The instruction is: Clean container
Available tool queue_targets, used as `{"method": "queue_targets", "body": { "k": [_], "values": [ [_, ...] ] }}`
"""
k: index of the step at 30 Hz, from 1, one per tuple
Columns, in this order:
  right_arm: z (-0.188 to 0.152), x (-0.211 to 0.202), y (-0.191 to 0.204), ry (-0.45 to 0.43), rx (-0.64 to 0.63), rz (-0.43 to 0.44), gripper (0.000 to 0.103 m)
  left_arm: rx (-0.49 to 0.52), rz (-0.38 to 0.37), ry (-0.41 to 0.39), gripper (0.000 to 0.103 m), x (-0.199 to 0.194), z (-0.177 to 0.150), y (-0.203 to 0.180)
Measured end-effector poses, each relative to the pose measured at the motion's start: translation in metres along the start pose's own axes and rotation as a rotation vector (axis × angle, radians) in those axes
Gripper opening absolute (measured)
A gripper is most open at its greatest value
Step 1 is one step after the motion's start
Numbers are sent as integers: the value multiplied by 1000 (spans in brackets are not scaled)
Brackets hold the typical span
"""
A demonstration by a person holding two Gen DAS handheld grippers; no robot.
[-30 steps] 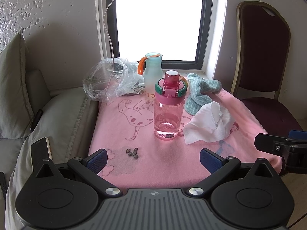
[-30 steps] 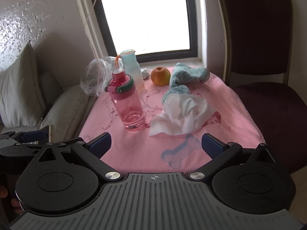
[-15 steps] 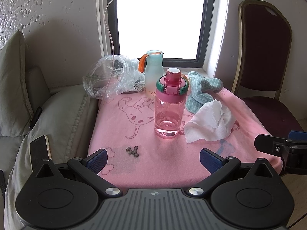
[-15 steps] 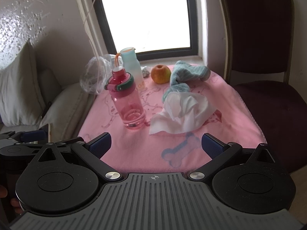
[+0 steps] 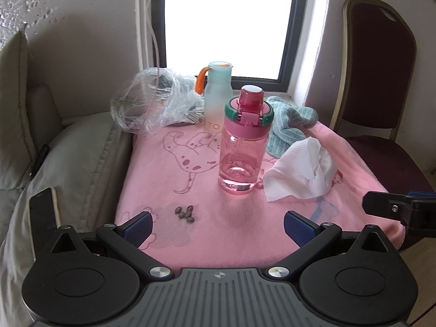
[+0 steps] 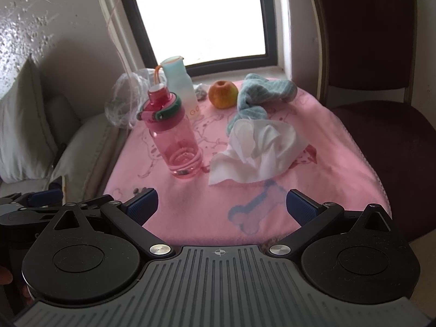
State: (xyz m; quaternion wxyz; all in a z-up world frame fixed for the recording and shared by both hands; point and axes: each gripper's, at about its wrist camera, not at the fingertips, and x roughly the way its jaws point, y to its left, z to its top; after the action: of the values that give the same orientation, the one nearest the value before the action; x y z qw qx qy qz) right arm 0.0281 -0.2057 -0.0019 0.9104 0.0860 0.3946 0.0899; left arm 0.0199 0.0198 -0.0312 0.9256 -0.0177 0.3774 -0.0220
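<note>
A clear pink bottle (image 5: 241, 150) with a pink and green lid stands upright in the middle of the pink cloth-covered table (image 5: 218, 239); it also shows in the right wrist view (image 6: 175, 139). A crumpled white tissue (image 5: 302, 171) lies just right of it, also in the right wrist view (image 6: 256, 152). My left gripper (image 5: 218, 227) is open and empty at the table's near edge, short of the bottle. My right gripper (image 6: 221, 209) is open and empty, near the front edge, short of the tissue.
A frosted teal bottle (image 5: 218, 98) with an orange handle stands behind the pink one. A teal towel (image 5: 288, 122), an apple (image 6: 223, 94) and a clear plastic bag (image 5: 152, 103) lie at the back. Several small dark seeds (image 5: 185, 212) lie front left. A dark chair (image 5: 381, 87) stands right.
Both grippers have drifted slightly; the view of the table shifts a little. Nothing on the table has moved and both grippers stay open.
</note>
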Motion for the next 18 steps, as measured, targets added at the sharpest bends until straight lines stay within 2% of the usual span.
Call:
{"method": "queue_targets", "body": {
  "k": [5,7,10,13,18],
  "values": [
    [2,15,-3,11,17,6,103,30,-55,-30,102,10,1,-2],
    [2,18,-7,-20,45,19,103,37,-80,-38,102,16,2,-1],
    [0,18,-19,-105,107,62,103,48,-79,-69,102,25,3,-3],
    [-1,27,-33,-124,160,84,103,37,-96,-76,102,36,6,-3],
    [-6,44,-47,-125,200,107,103,32,-83,-23,102,55,14,-5]
  ]
}}
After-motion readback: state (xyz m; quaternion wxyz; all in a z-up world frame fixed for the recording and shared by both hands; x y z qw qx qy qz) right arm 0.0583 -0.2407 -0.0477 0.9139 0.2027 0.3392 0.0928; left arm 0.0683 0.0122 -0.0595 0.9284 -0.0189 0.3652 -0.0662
